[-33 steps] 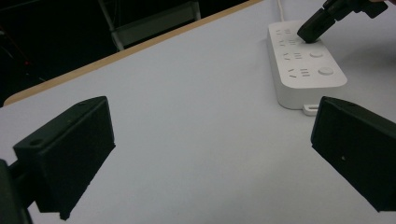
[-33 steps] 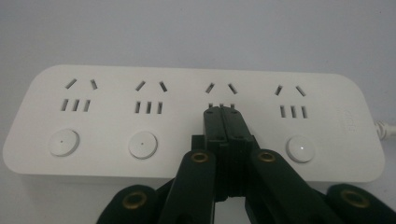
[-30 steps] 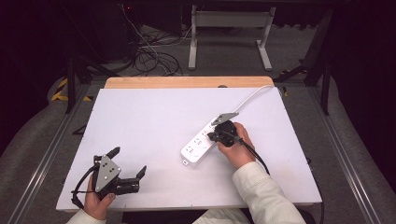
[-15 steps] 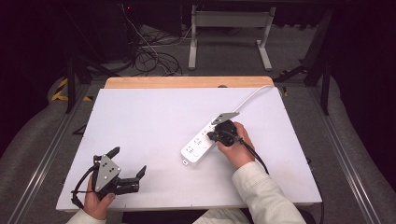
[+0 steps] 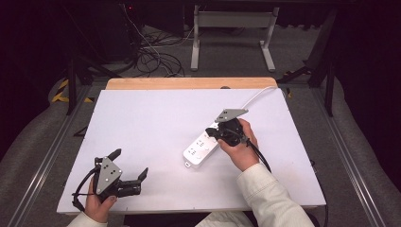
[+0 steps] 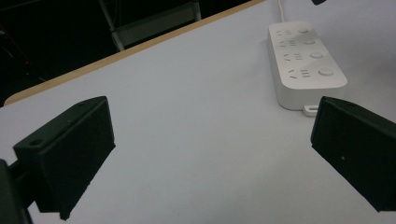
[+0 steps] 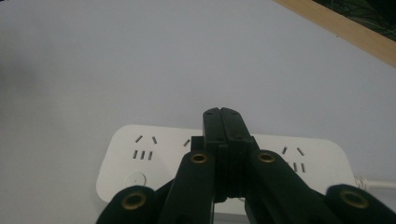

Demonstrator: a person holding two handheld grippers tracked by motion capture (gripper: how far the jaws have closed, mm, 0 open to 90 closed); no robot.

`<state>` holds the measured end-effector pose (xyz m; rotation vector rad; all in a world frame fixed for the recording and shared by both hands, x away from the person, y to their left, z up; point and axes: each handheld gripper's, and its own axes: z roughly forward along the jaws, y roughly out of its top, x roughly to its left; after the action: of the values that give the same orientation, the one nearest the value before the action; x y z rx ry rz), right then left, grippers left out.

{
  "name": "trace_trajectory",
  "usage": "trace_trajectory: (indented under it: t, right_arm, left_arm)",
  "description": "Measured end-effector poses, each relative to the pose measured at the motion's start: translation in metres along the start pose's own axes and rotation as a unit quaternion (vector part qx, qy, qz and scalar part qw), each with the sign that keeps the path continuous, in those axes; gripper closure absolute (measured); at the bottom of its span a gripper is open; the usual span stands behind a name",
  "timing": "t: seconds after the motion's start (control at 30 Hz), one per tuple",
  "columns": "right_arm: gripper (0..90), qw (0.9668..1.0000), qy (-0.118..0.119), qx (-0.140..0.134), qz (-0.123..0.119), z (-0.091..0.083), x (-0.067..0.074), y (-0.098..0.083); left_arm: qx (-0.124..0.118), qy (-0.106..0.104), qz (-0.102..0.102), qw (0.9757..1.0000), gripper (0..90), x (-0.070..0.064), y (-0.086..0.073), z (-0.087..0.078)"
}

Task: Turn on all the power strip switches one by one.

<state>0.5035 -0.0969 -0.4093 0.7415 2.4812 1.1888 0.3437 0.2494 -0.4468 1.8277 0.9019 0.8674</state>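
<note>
Lab: bare white table (image 5: 156,123), floor cables (image 5: 156,56).

Left claw (image 5: 130,165) agape, right claw (image 7: 222,114) closed

Dim room, evenly lit white table (image 5: 156,123), dark surroundings beyond it, soft grainy focus, blurred close black jaws, faint shadows

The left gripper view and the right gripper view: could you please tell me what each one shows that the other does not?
Left gripper view alone: the left gripper with its jaws wide apart over bare table, the power strip's four round buttons in a row, and a metal frame beyond the far edge.

Right gripper view alone: the right gripper with its jaws pressed together, tips above the middle of the strip, and the strip's cable.

Both: the white power strip, the white table and its wooden edge.
</note>
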Motion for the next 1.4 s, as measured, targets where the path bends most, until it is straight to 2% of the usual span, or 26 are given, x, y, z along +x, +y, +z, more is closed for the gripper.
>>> trace_trajectory:
  t: [0.27,0.4,0.63,1.07,1.4]
  right_arm:
    - [90.0,0.9999,0.012,-0.005,-0.006,0.001,0.005,0.000]
    - [90.0,0.9997,0.019,0.008,-0.012,0.010,0.011,-0.008]
    - [90.0,0.9992,0.026,0.032,-0.005,0.024,0.012,-0.022]
    - [90.0,0.9984,0.015,0.054,-0.008,0.031,0.014,-0.033]
    - [90.0,0.9989,0.012,0.044,-0.008,0.031,0.016,-0.036]
  left_arm:
    - [0.000,-0.002,-0.005,1.0000,0.0,0.000,0.000,0.000]
    - [0.001,-0.003,-0.005,1.0000,0.0,0.000,0.000,0.000]
    - [0.001,-0.003,-0.005,1.0000,0.0,0.000,0.000,0.000]
    - [0.000,-0.003,-0.005,1.0000,0.0,0.000,0.000,0.000]
    - [0.000,-0.002,-0.003,1.0000,0.0,0.000,0.000,0.000]
